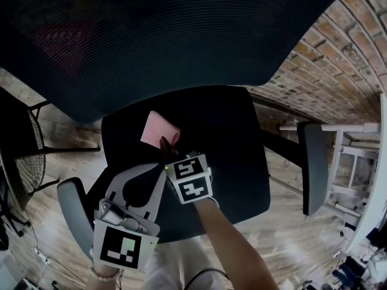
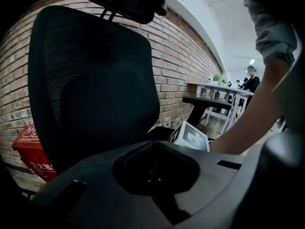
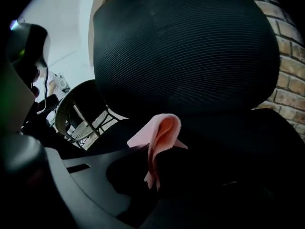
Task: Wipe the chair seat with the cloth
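Note:
A black office chair fills the head view, its mesh back (image 1: 151, 35) above the dark seat (image 1: 230, 138). A pink cloth (image 1: 158, 130) lies on the seat's left rear part. My right gripper (image 1: 167, 148), carrying its marker cube, reaches onto the seat and is shut on the cloth's near edge. In the right gripper view the cloth (image 3: 159, 137) stands up in a fold out of the jaws (image 3: 152, 175). My left gripper (image 1: 158, 173) hovers over the seat's front left, just left of the right one, shut and holding nothing. The left gripper view faces the chair back (image 2: 95, 80).
Grey armrests flank the seat, one at the left (image 1: 72, 213) and one at the right (image 1: 314, 165). A brick wall (image 1: 338, 59) runs behind. A white table frame (image 1: 357, 156) stands at the right, a second chair (image 1: 27, 156) at the left, a red box (image 2: 33, 151) by the wall.

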The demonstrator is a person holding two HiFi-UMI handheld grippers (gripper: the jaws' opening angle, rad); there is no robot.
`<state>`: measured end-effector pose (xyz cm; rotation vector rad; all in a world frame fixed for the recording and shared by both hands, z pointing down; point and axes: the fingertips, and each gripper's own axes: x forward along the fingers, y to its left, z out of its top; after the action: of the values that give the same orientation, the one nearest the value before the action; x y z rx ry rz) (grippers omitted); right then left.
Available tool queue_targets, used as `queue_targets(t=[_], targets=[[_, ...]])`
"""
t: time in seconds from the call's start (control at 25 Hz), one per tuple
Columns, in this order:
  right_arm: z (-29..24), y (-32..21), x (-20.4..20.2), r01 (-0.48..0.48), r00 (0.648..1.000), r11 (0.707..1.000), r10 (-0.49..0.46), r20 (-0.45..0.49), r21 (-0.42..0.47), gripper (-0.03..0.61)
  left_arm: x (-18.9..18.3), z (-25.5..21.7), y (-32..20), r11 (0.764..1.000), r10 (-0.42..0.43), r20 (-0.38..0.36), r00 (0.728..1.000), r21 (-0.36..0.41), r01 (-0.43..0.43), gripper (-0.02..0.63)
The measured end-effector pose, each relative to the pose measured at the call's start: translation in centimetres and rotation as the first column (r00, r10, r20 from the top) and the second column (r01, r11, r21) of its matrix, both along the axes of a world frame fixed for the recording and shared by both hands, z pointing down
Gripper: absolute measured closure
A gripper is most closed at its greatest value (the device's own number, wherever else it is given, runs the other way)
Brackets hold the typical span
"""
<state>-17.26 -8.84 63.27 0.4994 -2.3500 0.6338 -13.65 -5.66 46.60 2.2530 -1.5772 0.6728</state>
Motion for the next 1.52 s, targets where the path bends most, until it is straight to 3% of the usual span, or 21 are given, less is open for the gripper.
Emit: queue_targets(t=[0.44,0.8,1.0,1.2,1.52], targets=[[0.2,-5.9,9.1,-0.186,0.98,0.981,0.19,-0.062,0.059,0.528,2.7,0.8,-1.5,0.999,0.053,0.004,0.999,0.001,-0.053,0.595],[-0.8,-10.4,19.5,-0.371,0.918,0.921,0.384,-0.105,0.118,0.529,6.6,1.6,-3.2,0.991,0.137,0.008,0.991,-0.005,-0.137,0.595],[-1.2,-11.1,23.2,-0.408,0.894,0.902,0.426,-0.139,0.142,0.528,8.1,1.7,-3.8,0.985,0.172,0.01,0.985,0.0,-0.172,0.595],[-1.2,-10.7,23.6,-0.405,0.894,0.905,0.422,-0.148,0.132,0.528,7.8,2.1,-3.8,0.987,0.162,0.009,0.987,-0.003,-0.162,0.595],[-0.1,-6.6,18.8,-0.322,0.937,0.945,0.327,-0.124,0.059,0.528,5.9,2.0,-2.0,0.993,0.121,0.028,0.992,-0.001,-0.121,0.595]])
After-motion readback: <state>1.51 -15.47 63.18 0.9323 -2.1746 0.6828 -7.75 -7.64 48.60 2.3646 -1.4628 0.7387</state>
